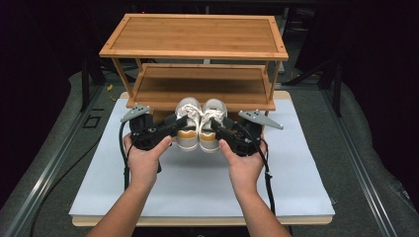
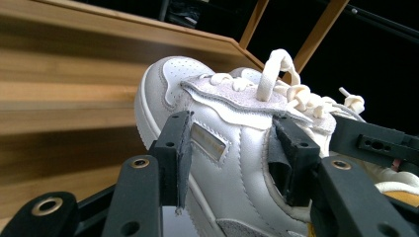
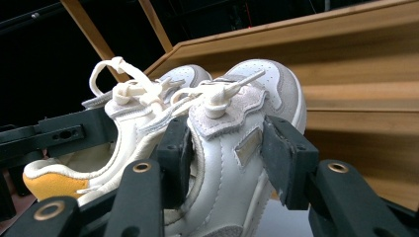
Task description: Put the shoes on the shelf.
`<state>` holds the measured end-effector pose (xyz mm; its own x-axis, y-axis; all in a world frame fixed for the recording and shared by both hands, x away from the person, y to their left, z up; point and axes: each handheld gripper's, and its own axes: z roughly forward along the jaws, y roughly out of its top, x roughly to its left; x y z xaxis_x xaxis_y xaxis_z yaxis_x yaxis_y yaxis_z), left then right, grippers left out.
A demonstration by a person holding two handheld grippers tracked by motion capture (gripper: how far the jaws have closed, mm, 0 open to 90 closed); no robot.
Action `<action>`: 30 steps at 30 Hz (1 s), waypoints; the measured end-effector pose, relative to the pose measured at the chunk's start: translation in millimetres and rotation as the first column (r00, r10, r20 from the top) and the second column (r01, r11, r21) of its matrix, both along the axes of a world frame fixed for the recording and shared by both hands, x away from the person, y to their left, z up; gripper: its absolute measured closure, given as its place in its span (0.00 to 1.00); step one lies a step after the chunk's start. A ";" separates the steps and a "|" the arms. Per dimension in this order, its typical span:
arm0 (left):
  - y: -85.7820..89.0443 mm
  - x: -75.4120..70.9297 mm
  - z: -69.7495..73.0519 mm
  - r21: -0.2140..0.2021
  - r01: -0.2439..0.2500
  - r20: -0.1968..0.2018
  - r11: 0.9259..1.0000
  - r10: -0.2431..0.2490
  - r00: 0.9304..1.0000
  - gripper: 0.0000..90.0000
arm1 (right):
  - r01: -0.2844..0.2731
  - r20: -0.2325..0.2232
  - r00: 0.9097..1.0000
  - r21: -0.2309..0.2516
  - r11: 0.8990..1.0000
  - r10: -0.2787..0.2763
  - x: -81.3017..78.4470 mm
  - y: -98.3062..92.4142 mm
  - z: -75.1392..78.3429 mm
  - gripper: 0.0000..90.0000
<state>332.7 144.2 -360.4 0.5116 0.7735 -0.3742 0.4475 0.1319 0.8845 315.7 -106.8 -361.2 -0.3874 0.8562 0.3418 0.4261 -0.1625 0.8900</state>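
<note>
Gripping one white shoe each, the left gripper (image 1: 182,124) and right gripper (image 1: 211,126) hold the pair side by side at the frame's centre — toes pointing up toward the rack (image 1: 197,34). Left shoe (image 1: 188,123) touches right shoe (image 1: 214,123), both raised above the white mat (image 1: 197,182) — jaws clamped across each upper.

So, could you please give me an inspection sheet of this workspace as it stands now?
Surface: white mat on a wooden board, bare in front.
Job's things: left shoe and right shoe, white with yellow heels, side by side before the bamboo rack, whose shelves are bare.
Clutter: nothing seen.
Grippers: left claw shut on the left shoe; right claw shut on the right shoe.
Cables: black cable trails from each claw along the forearms.
Surroundings: grey floor, dark background.
</note>
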 end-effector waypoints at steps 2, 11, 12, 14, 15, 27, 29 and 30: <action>-0.5 4.0 2.5 -0.002 -0.002 0.003 1.000 0.002 1.000 0.61 | -0.001 0.003 1.000 0.004 1.000 0.001 3.7 -0.2 2.4 0.62; 0.2 30.8 10.9 -0.011 -0.014 0.024 1.000 0.014 1.000 0.61 | 0.007 0.020 1.000 -0.016 1.000 -0.007 30.4 2.7 15.1 0.62; 1.1 35.3 11.7 -0.020 -0.011 0.018 1.000 0.011 1.000 0.61 | 0.011 0.024 1.000 -0.011 1.000 -0.010 33.3 3.0 15.6 0.62; 2.0 42.3 13.8 -0.022 -0.009 0.021 1.000 0.009 1.000 0.61 | 0.007 0.021 1.000 -0.011 1.000 -0.007 40.0 2.8 18.3 0.62; 2.0 44.8 14.4 -0.023 -0.010 0.023 1.000 0.010 1.000 0.61 | 0.010 0.025 1.000 -0.009 1.000 -0.010 44.2 3.1 19.6 0.62; 2.9 83.3 20.2 -0.017 -0.011 0.014 1.000 0.011 1.000 0.61 | 0.021 0.016 1.000 0.002 1.000 -0.021 79.7 4.8 25.5 0.62; 3.6 89.6 18.7 -0.017 -0.012 0.005 1.000 0.012 1.000 0.61 | 0.019 0.017 1.000 -0.001 1.000 -0.019 88.0 5.1 24.4 0.62; 3.7 92.6 18.1 -0.014 -0.012 0.002 1.000 0.012 1.000 0.61 | 0.020 0.016 1.000 0.006 1.000 -0.020 91.6 5.3 23.0 0.62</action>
<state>425.3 147.9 -342.3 0.5027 0.7743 -0.3843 0.4441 0.1501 0.8833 407.3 -101.6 -338.2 -0.3754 0.8620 0.3406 0.4085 -0.1760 0.8956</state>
